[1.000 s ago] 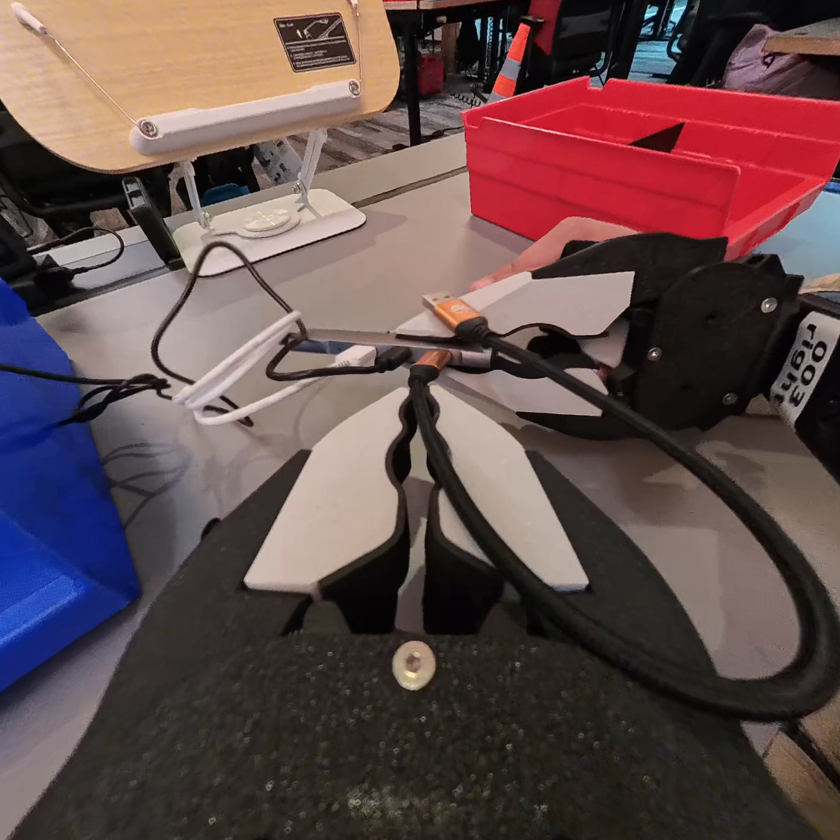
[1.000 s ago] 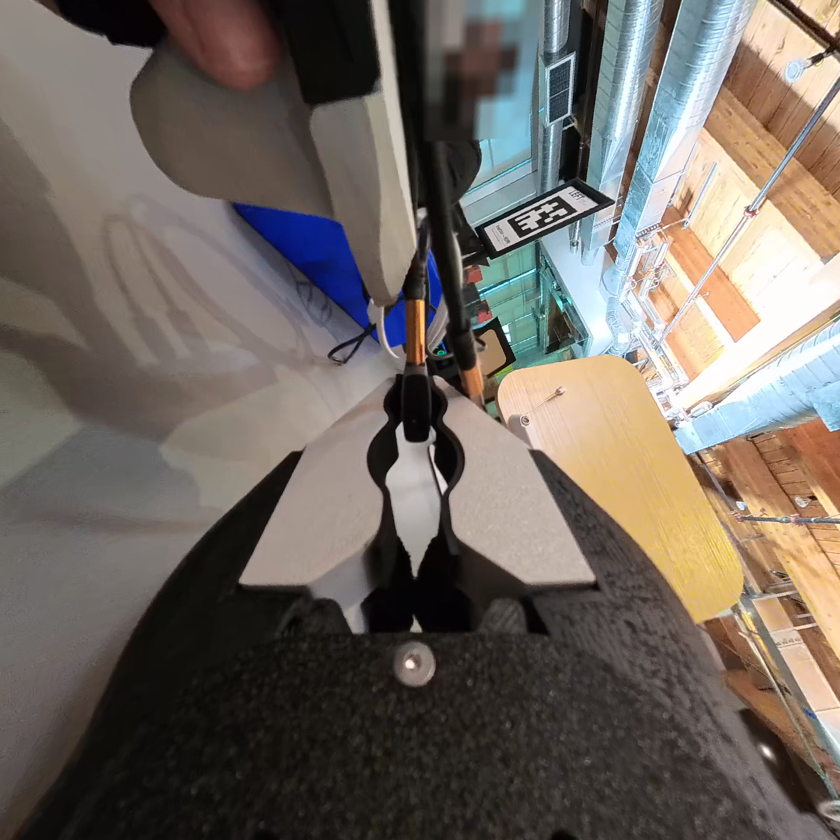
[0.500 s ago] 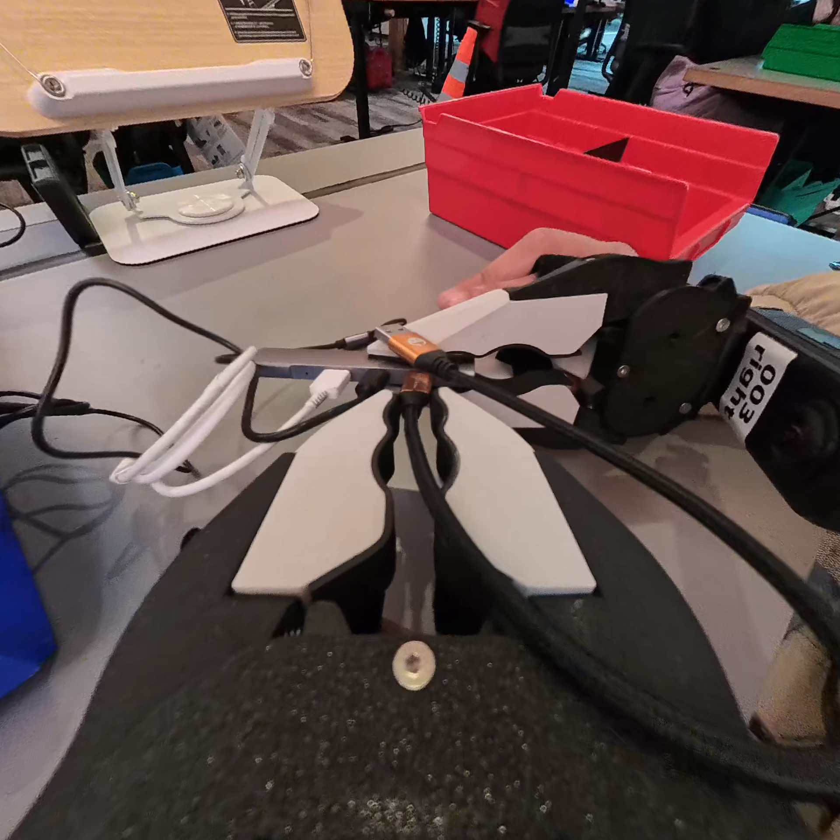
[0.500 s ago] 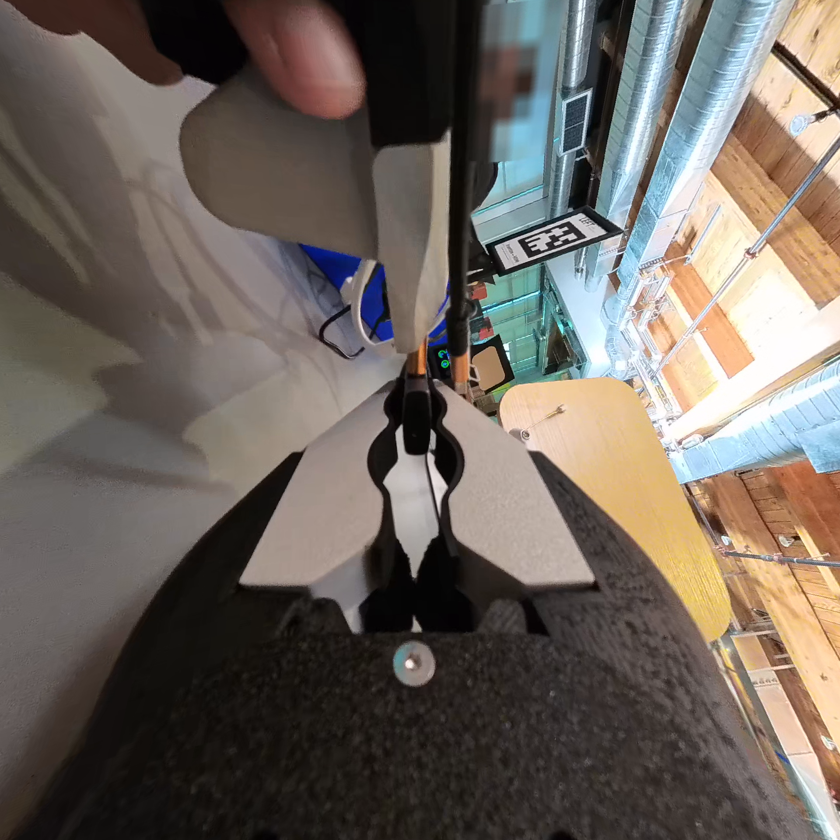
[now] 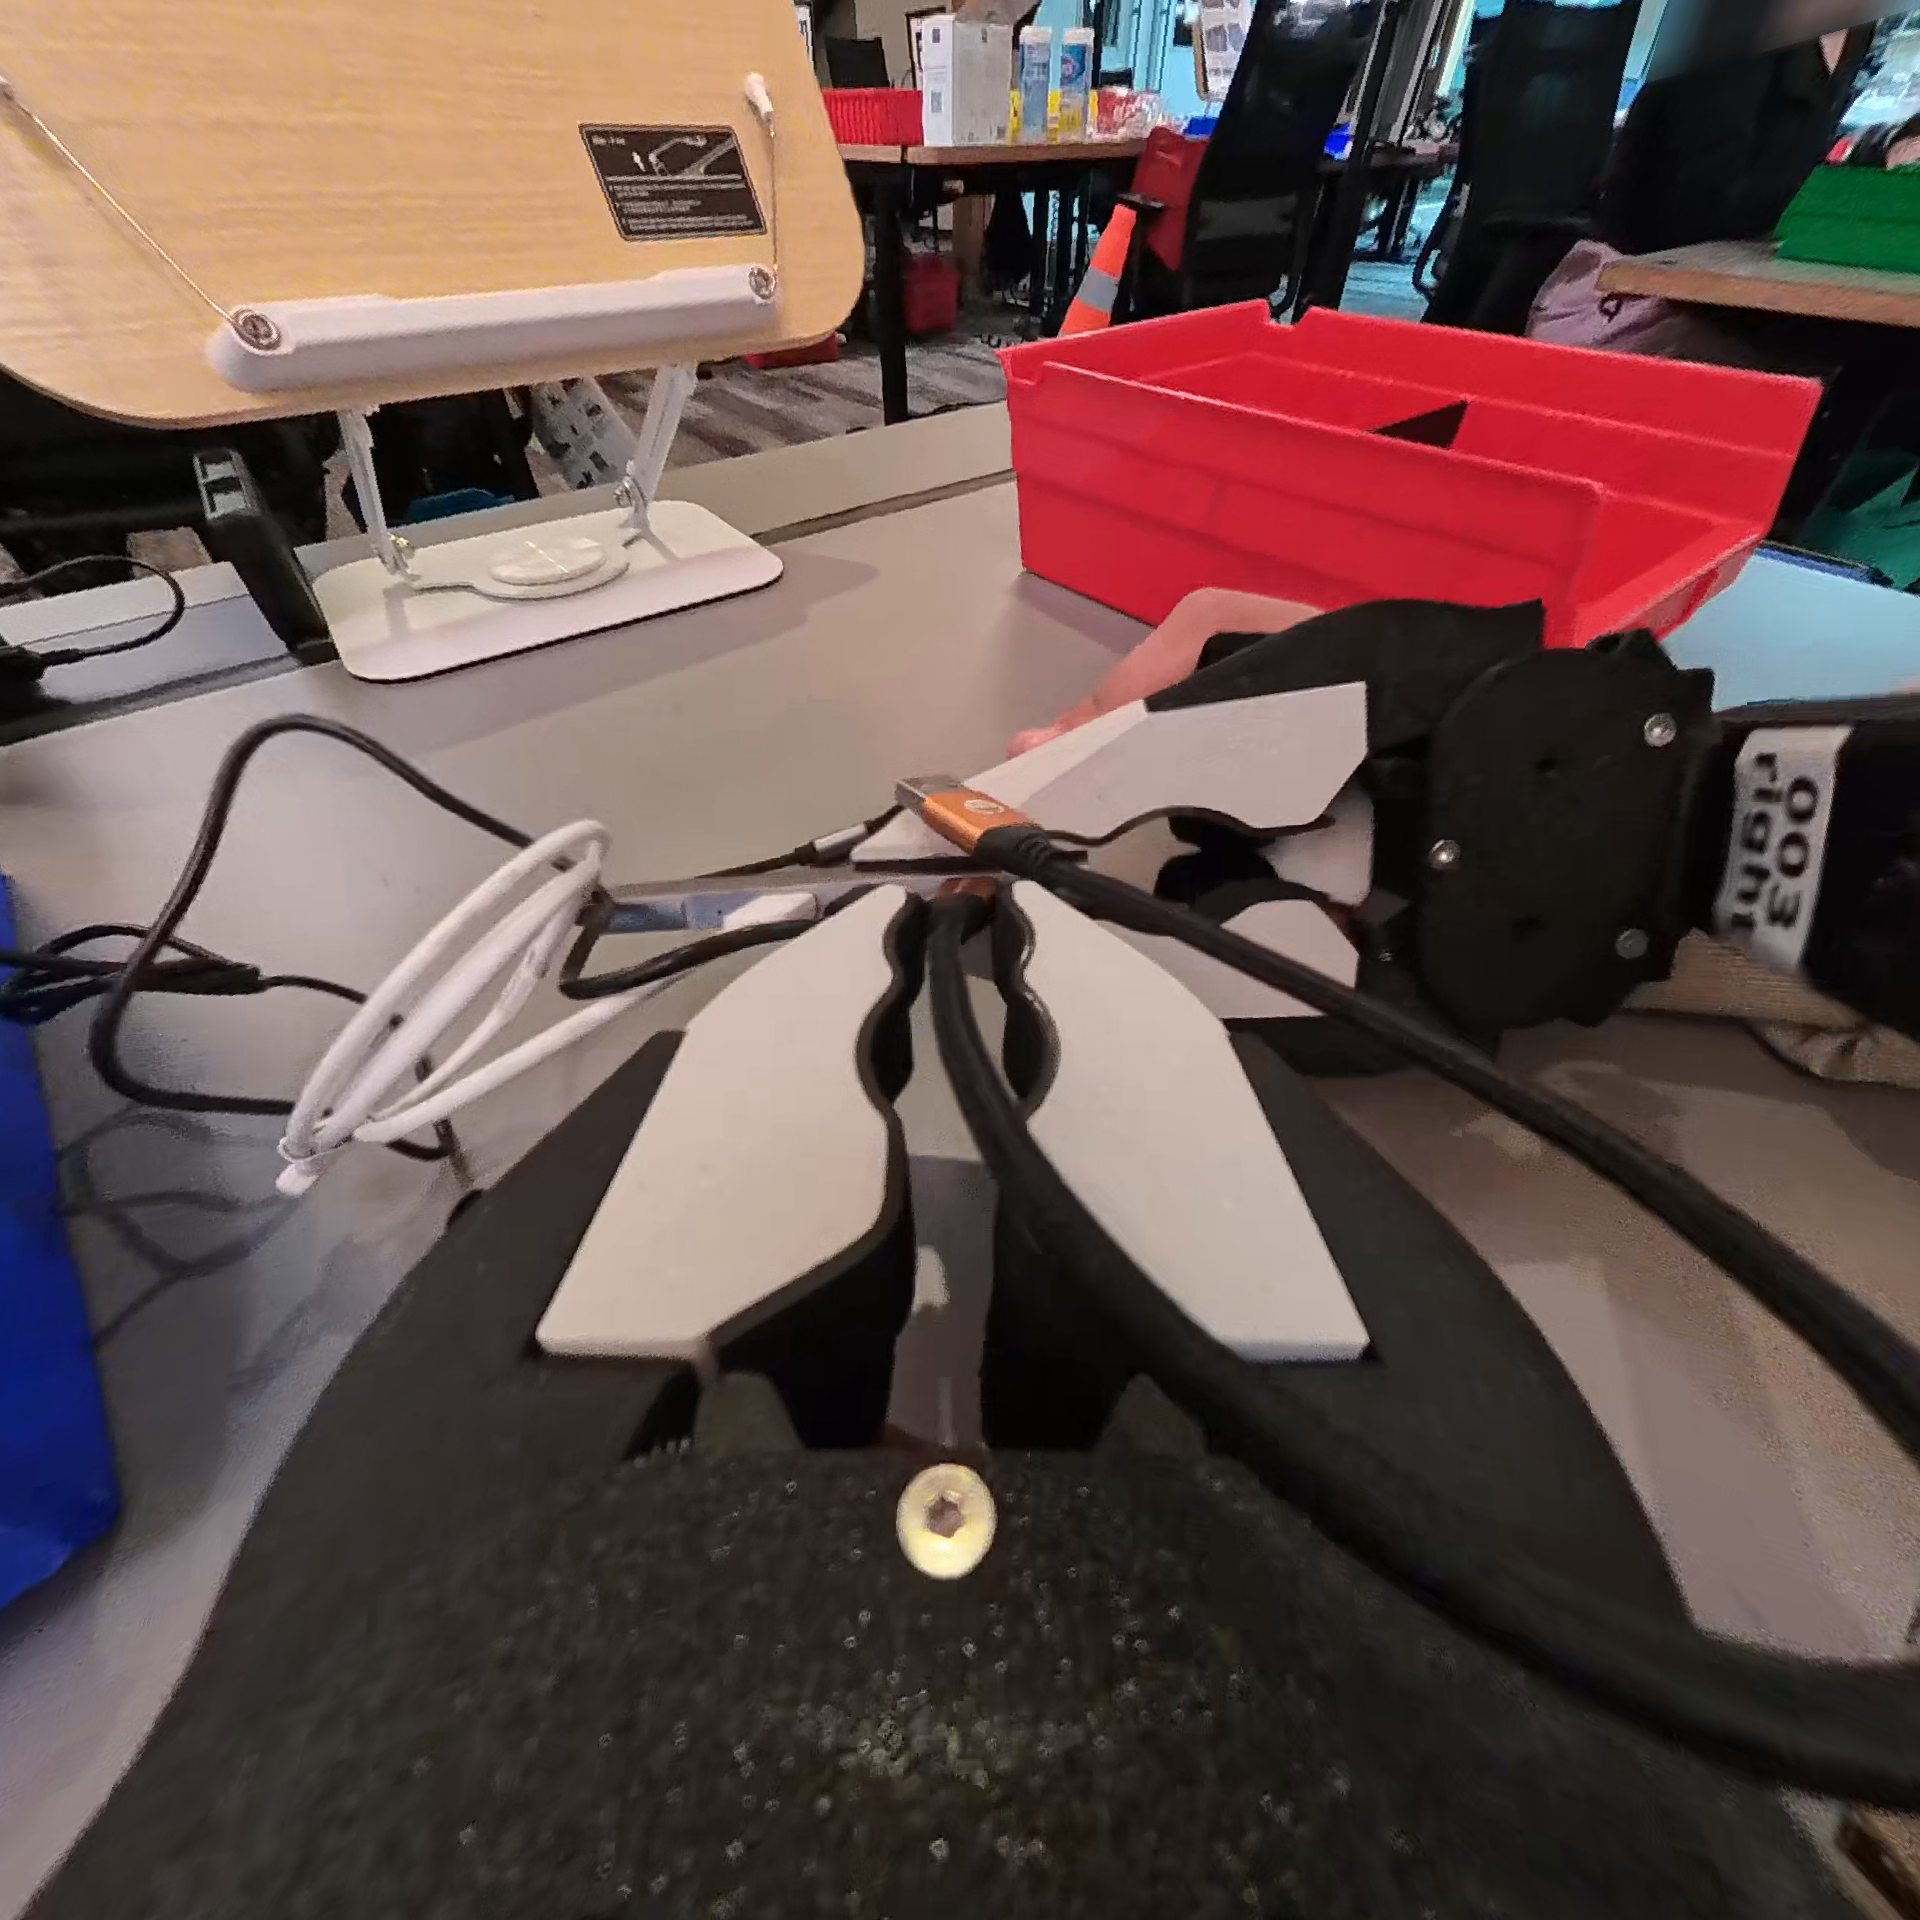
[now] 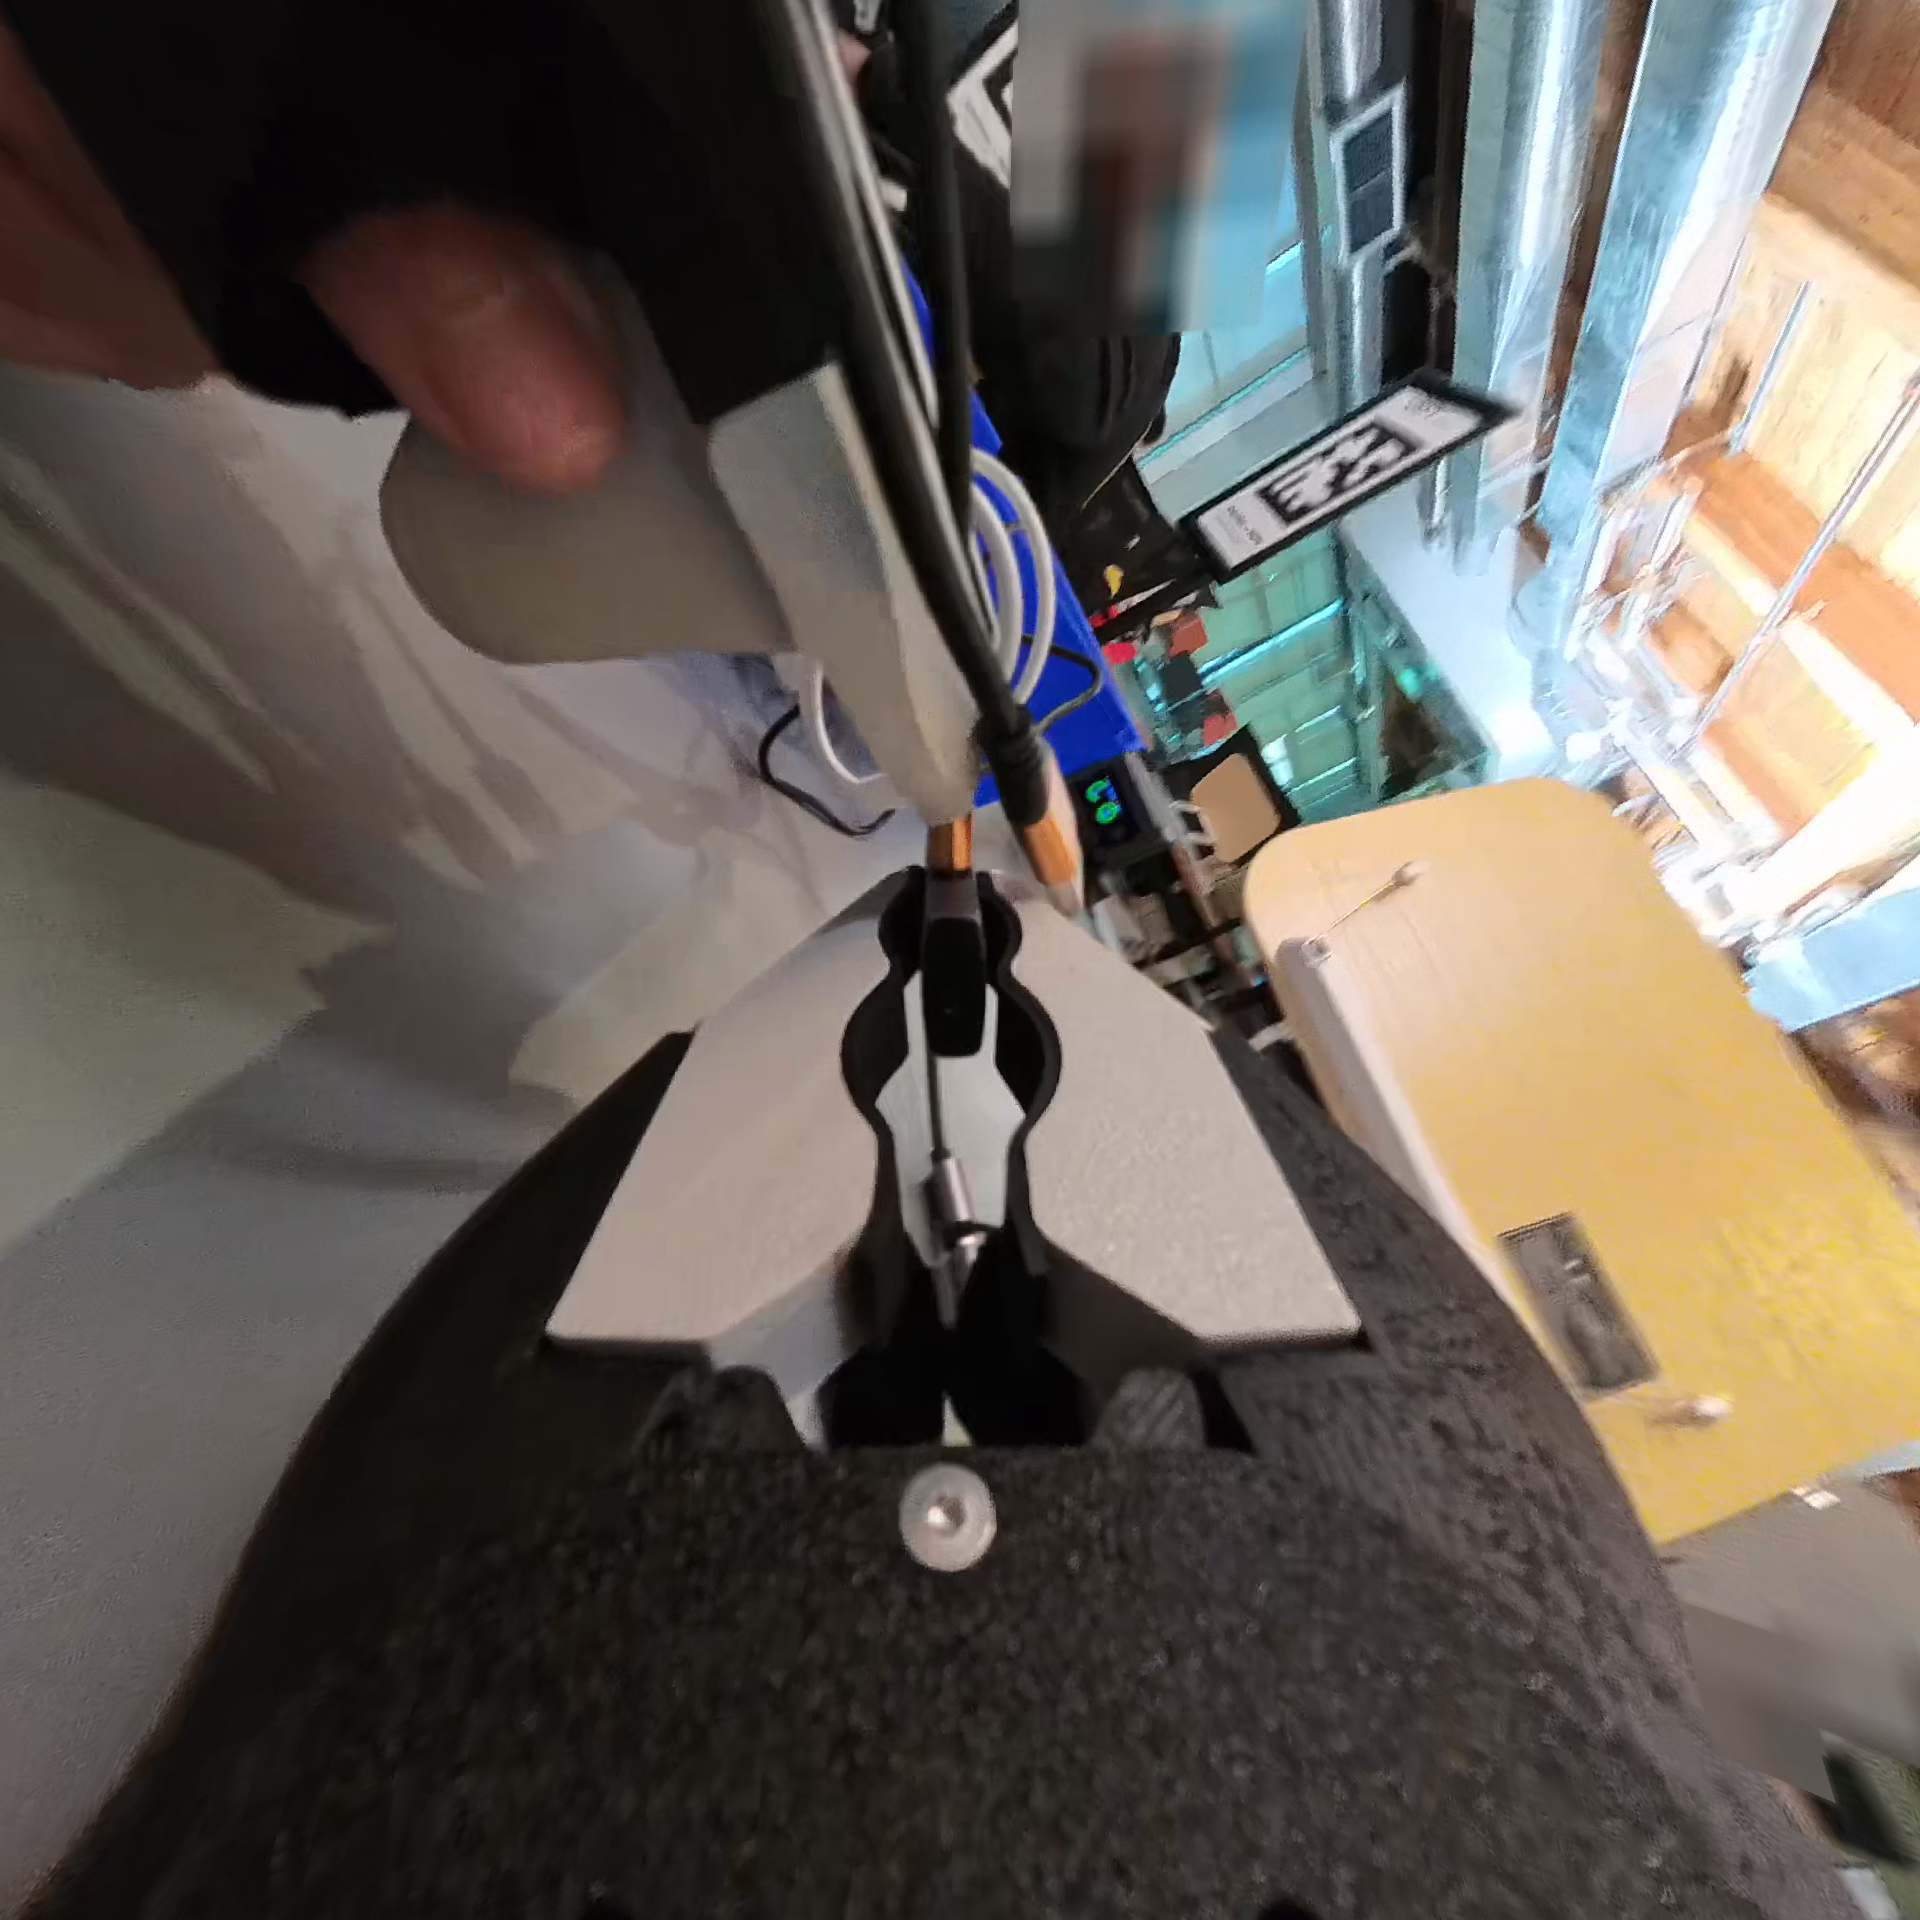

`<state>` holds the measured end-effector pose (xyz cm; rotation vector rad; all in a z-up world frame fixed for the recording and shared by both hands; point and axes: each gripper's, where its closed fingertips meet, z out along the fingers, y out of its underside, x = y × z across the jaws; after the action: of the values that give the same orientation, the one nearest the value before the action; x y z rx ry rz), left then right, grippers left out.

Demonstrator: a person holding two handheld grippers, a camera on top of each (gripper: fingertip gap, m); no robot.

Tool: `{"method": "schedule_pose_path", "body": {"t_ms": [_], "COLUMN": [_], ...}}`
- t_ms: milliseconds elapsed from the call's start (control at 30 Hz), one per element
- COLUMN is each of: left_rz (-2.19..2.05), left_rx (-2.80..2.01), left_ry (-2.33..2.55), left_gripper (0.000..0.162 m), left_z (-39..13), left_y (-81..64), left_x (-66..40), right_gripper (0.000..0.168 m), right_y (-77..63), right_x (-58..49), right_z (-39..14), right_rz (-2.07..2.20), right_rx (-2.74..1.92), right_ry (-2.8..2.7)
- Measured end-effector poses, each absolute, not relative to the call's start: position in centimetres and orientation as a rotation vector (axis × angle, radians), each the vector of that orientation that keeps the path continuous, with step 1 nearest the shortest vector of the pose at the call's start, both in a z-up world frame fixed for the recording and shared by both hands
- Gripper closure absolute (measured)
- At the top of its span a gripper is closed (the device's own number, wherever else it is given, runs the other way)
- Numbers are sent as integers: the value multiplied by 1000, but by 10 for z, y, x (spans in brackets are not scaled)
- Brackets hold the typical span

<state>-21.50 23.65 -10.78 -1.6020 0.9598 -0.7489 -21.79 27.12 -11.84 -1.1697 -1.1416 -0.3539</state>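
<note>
Evidently, left gripper [image 5: 951, 914]: closed on thick black braided cable [image 5: 971, 1039], just behind its orange plug.
Right gripper [image 6: 951, 899]: pinching black end of slim grey metal hub [image 5: 717, 896], above grey table [image 5: 727, 727].
Grip: both tips near the joint; seems firm.

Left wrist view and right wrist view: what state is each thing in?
left gripper: jaws shut on orange plug of braided cable.
right gripper: jaws shut on USB hub.
USB hub: white cable plugged in.
spare orange plug: unplugged, lying across right gripper.
red bin: open-topped.
book stand: propped up, tilted.
</note>
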Motion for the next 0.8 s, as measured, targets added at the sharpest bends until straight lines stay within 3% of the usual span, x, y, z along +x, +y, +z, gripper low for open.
{"method": "schedule_pose_path", "body": {"t_ms": [200, 433, 800], "left_rz": [-726, -699, -642], "left_rx": [-1626, -1637, -1568], "left_ry": [912, 918, 897], "left_gripper": [150, 150, 150], "left_z": [-104, -105, -92], "left_y": [250, 247, 241], "left_x": [-216, -216, -221], "right_gripper": [143, 160, 159], "right_y": [278, 273, 269], "right_x": [-204, -211, -215], "right_z": [-109, -113, -100], "right_rz": [-351, -407, -457], "right_rx": [-1244, -1201, -1109], "right_ry": [-1016, -1098, -1081]}}
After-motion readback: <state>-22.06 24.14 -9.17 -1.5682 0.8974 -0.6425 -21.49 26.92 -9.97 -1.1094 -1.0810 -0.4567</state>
